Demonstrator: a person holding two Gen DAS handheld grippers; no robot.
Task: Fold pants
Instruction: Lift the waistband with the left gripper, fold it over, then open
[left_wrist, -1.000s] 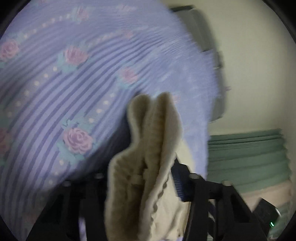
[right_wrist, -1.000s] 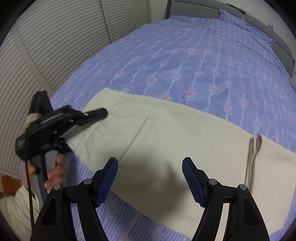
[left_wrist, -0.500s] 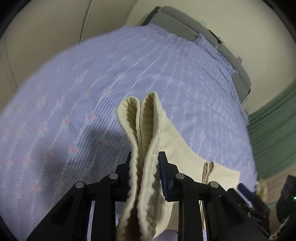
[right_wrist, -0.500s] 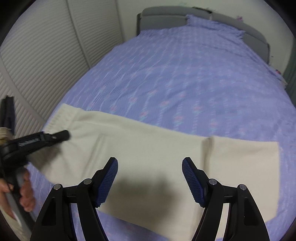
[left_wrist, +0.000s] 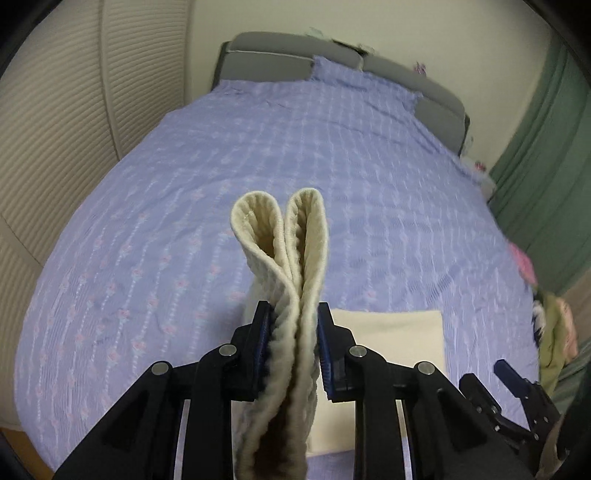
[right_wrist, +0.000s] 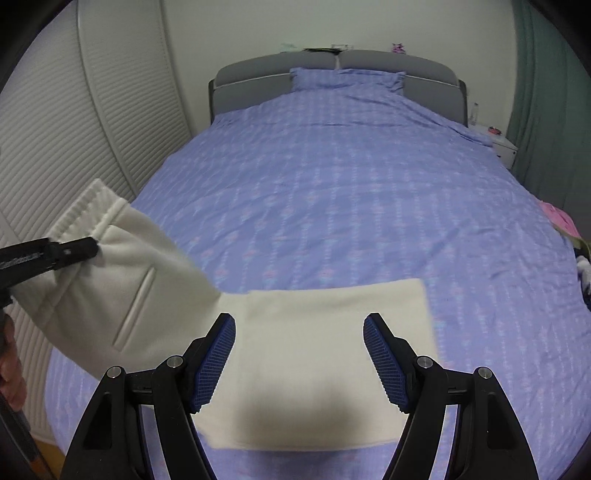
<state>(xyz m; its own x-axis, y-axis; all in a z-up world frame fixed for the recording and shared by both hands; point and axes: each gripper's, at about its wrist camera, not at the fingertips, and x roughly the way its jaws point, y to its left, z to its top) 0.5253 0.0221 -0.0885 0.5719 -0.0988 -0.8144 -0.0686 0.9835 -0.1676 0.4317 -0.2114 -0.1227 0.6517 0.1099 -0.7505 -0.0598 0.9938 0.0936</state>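
Note:
Cream pants (right_wrist: 317, 325) lie folded across the near part of the bed. Their waistband end (right_wrist: 110, 236) is lifted off the cover at the left. My left gripper (left_wrist: 291, 332) is shut on that ribbed waistband (left_wrist: 291, 236), whose doubled layers stand up between the pads. In the right wrist view the left gripper (right_wrist: 74, 251) shows at the left edge, held by a hand (right_wrist: 11, 373). My right gripper (right_wrist: 299, 350) hangs open above the flat part of the pants, nothing between its fingers. It also appears low on the right in the left wrist view (left_wrist: 517, 391).
The bed has a lilac flowered cover (right_wrist: 351, 184), a matching pillow (right_wrist: 343, 77) and a grey headboard (right_wrist: 280, 70). Louvred wardrobe doors (right_wrist: 55, 147) run along the left. A green curtain (left_wrist: 546, 155), a white nightstand (right_wrist: 502, 147) and a pile of clothes (left_wrist: 554, 325) are at the right.
The left gripper has risen and rolled upright with the waistband, lifting that end off the bed. The right gripper has pulled back and up, still open.

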